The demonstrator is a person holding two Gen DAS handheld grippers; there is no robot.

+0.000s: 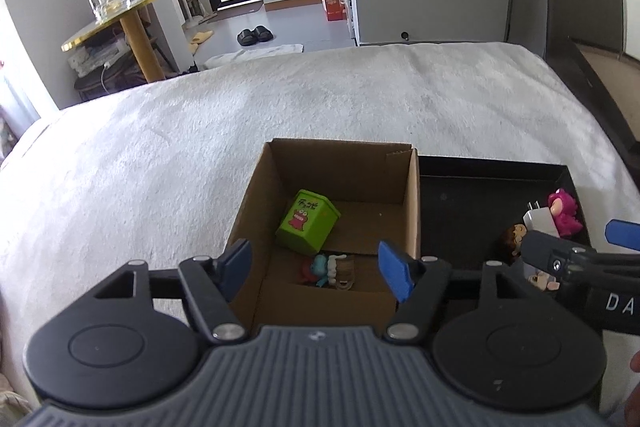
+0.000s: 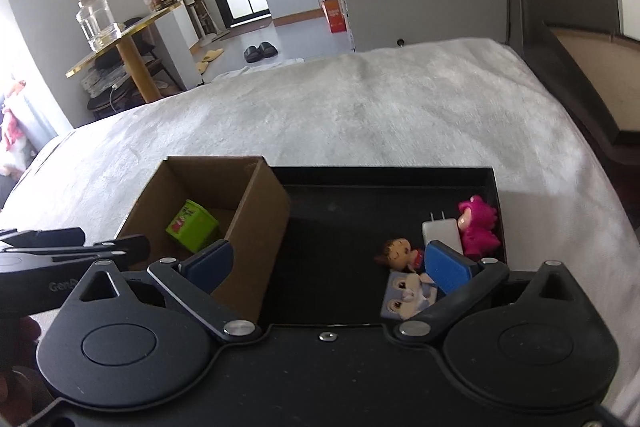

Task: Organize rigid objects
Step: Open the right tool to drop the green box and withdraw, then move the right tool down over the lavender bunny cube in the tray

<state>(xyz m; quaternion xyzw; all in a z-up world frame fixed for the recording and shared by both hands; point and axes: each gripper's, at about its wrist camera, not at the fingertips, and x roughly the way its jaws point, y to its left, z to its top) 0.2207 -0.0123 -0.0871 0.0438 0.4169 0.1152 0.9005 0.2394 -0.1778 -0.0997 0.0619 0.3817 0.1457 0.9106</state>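
Open cardboard box [image 1: 411,203] on a white fleecy bedcover [image 1: 200,131], side by side with a shallow black tray [image 1: 460,187], walls touching or nearly so; tray at 3 o'clock of the box.

Inside the box: green cube-shaped toy box [image 1: 310,225] with a red cartoon frog printed on it, tilted, about mid-floor. At 6 o'clock of it, against the near wall, a small heap of figures [image 1: 328,269] in teal, red and tan, too jumbled to name one by one.

Inside the tray, all crowded toward its 4 o'clock corner: pink bear figure [image 2: 478,227] against the right wall; white plug adapter [image 2: 440,233] just beside it at 9 o'clock, prongs pointing to 12; brown-haired doll figure [image 2: 400,253] lying at 8 o'clock of the adapter; pale grey-and-white rabbit figure [image 2: 406,295] at 6 o'clock of the doll, touching it. Rest of the tray floor bare.

Left gripper [image 1: 316,269] above the near edge of the box, jaws moderately wide, nothing pressed between the blue pads [image 1: 394,269]; heap of figures seen through the gap, below.

Right gripper [image 2: 328,267] over the near half of the tray, jaws spread fully wide, holding nothing; right pad [image 2: 446,269] in front of the doll and rabbit, left pad in front of the box's near corner.
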